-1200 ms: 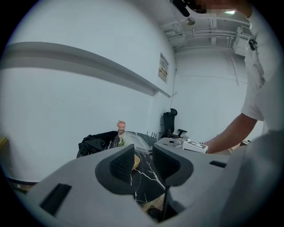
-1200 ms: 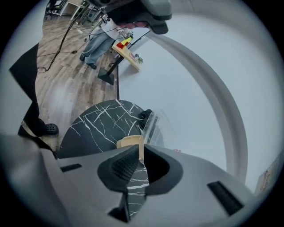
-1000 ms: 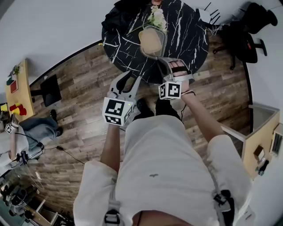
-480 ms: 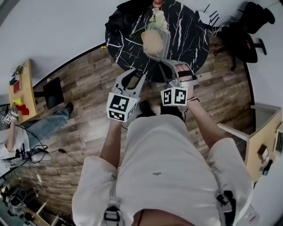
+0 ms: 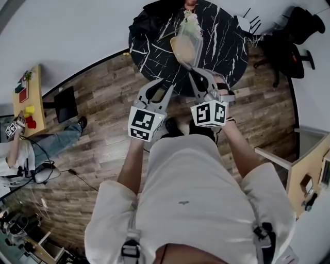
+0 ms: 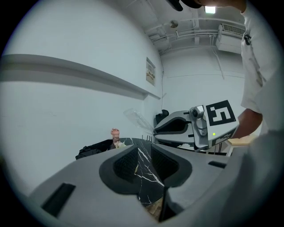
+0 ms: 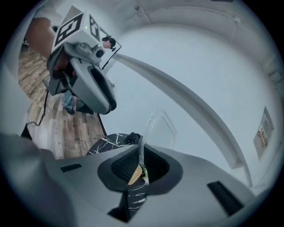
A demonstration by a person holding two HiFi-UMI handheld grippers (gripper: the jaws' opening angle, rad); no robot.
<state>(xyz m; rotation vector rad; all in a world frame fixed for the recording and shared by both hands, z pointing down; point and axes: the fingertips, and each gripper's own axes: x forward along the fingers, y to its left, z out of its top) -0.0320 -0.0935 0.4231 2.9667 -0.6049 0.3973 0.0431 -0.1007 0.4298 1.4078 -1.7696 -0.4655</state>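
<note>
Right tongs [image 7: 138, 165] pinch the thin rim of a clear plastic food box [image 7: 160, 125], held tilted above the black marble desk [image 5: 221, 41]. Left tongs [image 6: 143, 160] hang spread and empty nearby. Best, I judge: firm pinch, box kept level.

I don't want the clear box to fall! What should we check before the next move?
1. Right gripper shut on the clear box: ok, the jaws pinch its thin rim.
2. Left gripper free to help: ok, its jaws are apart with nothing between them.
3. Box off the table: ok, the left gripper view shows it above the tabletop.
4. Box lid closed: cannot tell.
5. Grippers not bumping: ok, there is a gap between them in the head view.
6. Black bag out of the way: ok, it lies at the table's far edge.
</note>
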